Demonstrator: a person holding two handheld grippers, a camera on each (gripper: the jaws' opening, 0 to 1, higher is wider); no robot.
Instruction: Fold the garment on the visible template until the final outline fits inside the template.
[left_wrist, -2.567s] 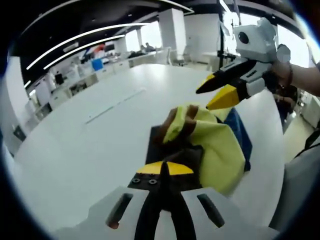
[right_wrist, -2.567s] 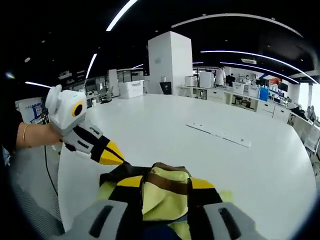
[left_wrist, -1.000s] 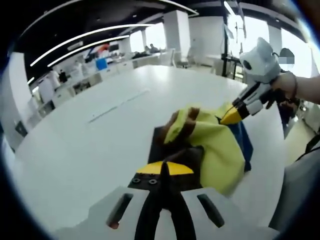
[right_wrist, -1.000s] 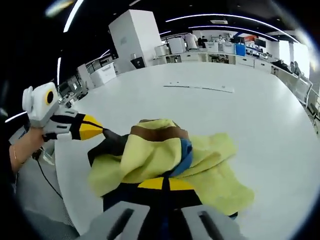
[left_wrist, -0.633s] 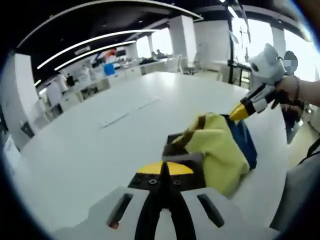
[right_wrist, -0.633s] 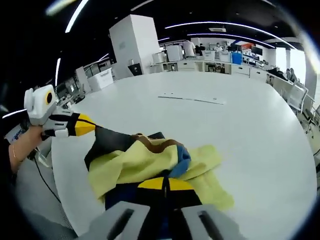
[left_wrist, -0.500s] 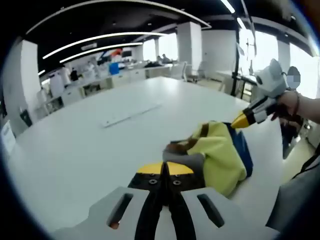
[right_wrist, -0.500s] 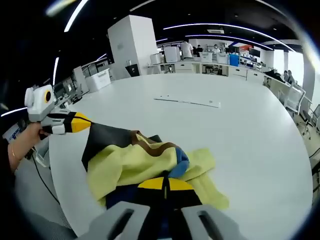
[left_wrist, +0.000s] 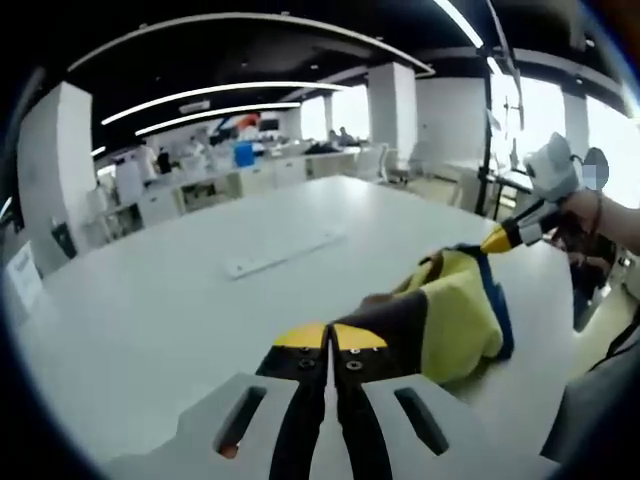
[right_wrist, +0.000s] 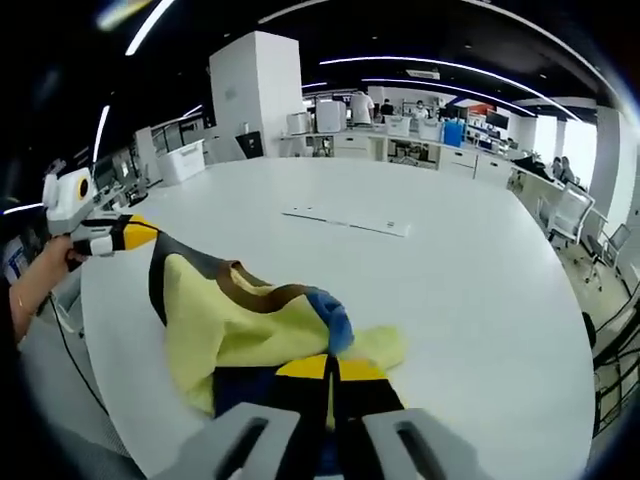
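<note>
Although it is stretched between two holds, the garment sags in soft folds over the white table, so it looks light and limp, likely to slump wherever unsupported. Its yellow body, brown band and blue patch hang between the left gripper and the right gripper, each pressed together on a dark edge of the cloth. Edges and corners seem the best places to grip. I cannot make out a template.
</note>
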